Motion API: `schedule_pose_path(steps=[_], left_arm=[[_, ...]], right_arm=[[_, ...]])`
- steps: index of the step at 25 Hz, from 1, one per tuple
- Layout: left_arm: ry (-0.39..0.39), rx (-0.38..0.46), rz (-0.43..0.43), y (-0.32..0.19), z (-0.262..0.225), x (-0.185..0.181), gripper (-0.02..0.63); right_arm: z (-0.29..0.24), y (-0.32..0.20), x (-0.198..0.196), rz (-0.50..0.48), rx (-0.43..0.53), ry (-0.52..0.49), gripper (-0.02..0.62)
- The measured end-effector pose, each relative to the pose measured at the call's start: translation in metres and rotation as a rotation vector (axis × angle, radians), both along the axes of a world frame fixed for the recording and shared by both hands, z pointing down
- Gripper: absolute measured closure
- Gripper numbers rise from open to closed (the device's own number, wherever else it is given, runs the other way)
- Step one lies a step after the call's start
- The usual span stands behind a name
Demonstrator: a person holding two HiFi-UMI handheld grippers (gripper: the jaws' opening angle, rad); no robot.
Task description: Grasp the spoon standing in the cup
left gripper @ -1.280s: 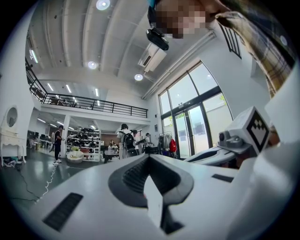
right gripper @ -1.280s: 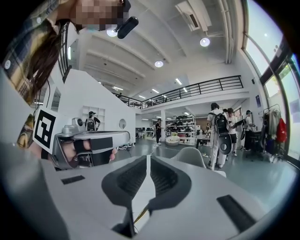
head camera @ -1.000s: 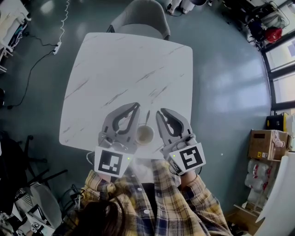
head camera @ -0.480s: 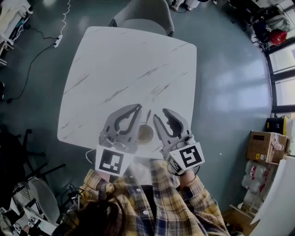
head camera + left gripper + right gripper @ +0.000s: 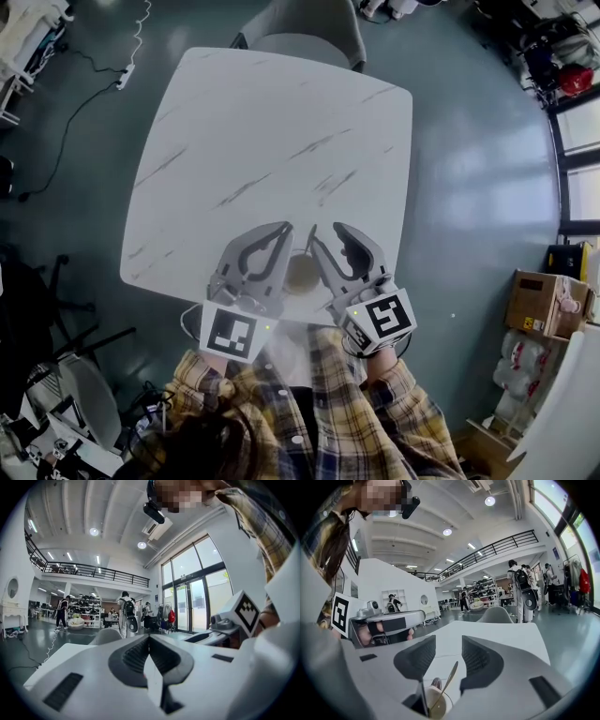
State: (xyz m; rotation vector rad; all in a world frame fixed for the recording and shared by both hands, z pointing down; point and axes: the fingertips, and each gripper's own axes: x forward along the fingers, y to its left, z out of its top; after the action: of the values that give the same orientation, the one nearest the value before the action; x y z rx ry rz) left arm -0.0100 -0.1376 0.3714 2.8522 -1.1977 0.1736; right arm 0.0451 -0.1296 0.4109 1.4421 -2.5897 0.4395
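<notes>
On the near edge of the white marble table (image 5: 272, 141), low in the head view's centre, the cup (image 5: 302, 274) stood between the two tools. The left gripper (image 5: 281, 229) lay just beside the cup on its left; its own view showed its jaws pressed together with nothing between them. The right gripper (image 5: 447, 648) had its jaws moderately apart and gripped nothing. The spoon (image 5: 449, 678) leaned out of the cup at the bottom of that view, and its handle rose into the gap, seemingly touching neither pad. One dark pad hid part of the cup's rim. Elsewhere the tabletop was bare marble. A grey chair (image 5: 300, 33) stood at the far edge, top centre. A cardboard box (image 5: 536, 298) sat on the floor at the right, well apart.
</notes>
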Motion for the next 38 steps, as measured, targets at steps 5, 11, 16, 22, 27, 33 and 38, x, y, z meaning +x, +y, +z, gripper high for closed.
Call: schedule_pose_path(steps=[5, 11, 16, 22, 27, 33, 38], left_arm=[[-0.005, -0.012, 0.005, 0.004, 0.008, -0.001, 0.588], [-0.012, -0.025, 0.014, 0.01, 0.018, 0.002, 0.588], [-0.002, -0.054, 0.007, 0.014, 0.023, 0.0, 0.588], [-0.016, -0.054, 0.0, 0.015, 0.03, -0.004, 0.588], [-0.023, -0.074, -0.018, 0.018, 0.036, -0.008, 0.588], [-0.027, -0.078, -0.038, 0.016, 0.041, -0.013, 0.588], [-0.03, -0.086, -0.051, 0.014, 0.044, -0.017, 0.588]], right_arm=[[0.015, -0.001, -0.001, 0.009, -0.025, -0.008, 0.419], [0.035, -0.002, -0.003, 0.002, -0.062, 0.0, 0.411], [0.054, 0.0, -0.003, -0.004, -0.093, 0.014, 0.41], [0.072, 0.001, -0.003, -0.017, -0.131, 0.023, 0.41], [0.082, 0.0, -0.008, -0.044, -0.15, 0.023, 0.41], [0.092, -0.002, -0.011, -0.058, -0.172, 0.033, 0.41], [0.097, -0.004, -0.014, -0.068, -0.186, 0.028, 0.41]])
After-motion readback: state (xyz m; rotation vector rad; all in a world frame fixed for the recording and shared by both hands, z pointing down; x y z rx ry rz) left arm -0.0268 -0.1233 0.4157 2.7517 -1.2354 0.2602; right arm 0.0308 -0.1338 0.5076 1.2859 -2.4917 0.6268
